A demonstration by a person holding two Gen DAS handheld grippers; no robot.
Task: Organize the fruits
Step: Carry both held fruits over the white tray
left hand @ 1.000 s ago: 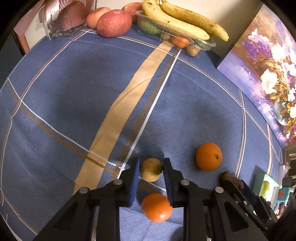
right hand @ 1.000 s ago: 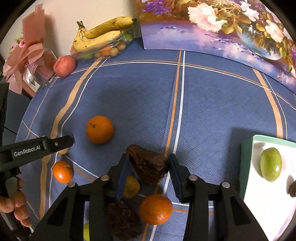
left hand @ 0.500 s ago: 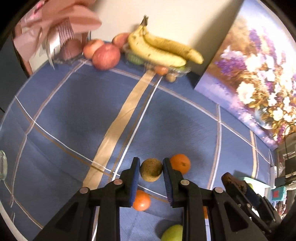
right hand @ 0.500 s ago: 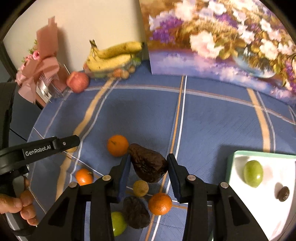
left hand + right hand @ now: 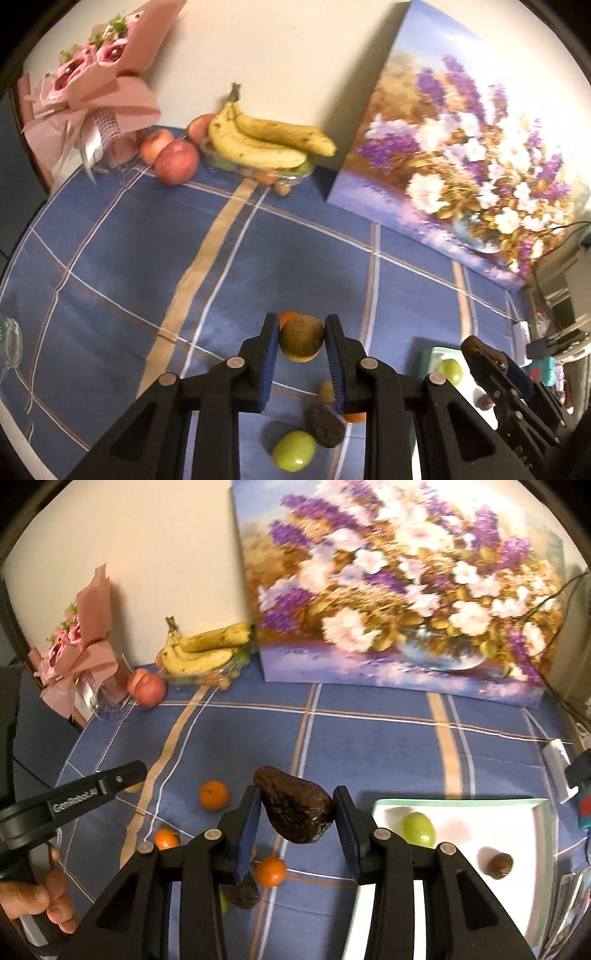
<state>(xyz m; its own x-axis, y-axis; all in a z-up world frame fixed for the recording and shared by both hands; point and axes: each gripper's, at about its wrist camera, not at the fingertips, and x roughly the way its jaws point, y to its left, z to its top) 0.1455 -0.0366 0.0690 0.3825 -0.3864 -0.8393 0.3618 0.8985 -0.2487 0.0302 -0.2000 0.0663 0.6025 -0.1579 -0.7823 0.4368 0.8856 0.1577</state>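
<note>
The left tool grips a kiwi above the bench. The right tool grips an avocado above it too.

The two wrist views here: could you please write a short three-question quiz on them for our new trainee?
1. True or false: the left gripper is shut on a kiwi.
2. What does the right gripper hold? A) orange B) dark avocado C) banana
3. Fill in: on the white tray lie a green fruit and a small ____ one.

Key: 1 true; 2 B; 3 brown.
</note>
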